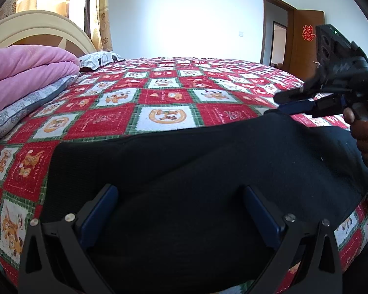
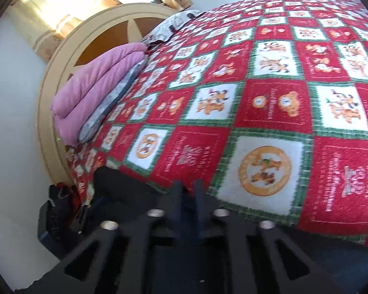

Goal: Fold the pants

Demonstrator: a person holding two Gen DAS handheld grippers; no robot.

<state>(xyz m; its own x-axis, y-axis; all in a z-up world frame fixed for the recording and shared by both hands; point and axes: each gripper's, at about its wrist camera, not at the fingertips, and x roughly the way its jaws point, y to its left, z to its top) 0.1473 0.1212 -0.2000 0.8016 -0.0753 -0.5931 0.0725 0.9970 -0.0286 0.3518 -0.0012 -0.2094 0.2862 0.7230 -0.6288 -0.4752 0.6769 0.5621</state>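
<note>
The black pants [image 1: 208, 159] lie folded across the near part of the bed, a wide dark band in the left wrist view. My left gripper [image 1: 180, 196] hovers over their middle, open wide, its blue pads [image 1: 103, 210] clear of the cloth. My right gripper [image 1: 278, 103], held by a hand [image 1: 365, 137], sits at the pants' far right corner. In the right wrist view its jaws [image 2: 188, 188] stand a narrow gap apart with nothing seen between them. Black cloth [image 2: 125, 186] bunches to their left.
A red, white and green patchwork quilt [image 1: 159, 98] covers the bed. A folded pink blanket [image 1: 24, 71] on a grey pillow [image 1: 24, 107] lies at the left by the cream headboard [image 2: 61, 78]. A brown door [image 1: 306, 41] stands open at the back right.
</note>
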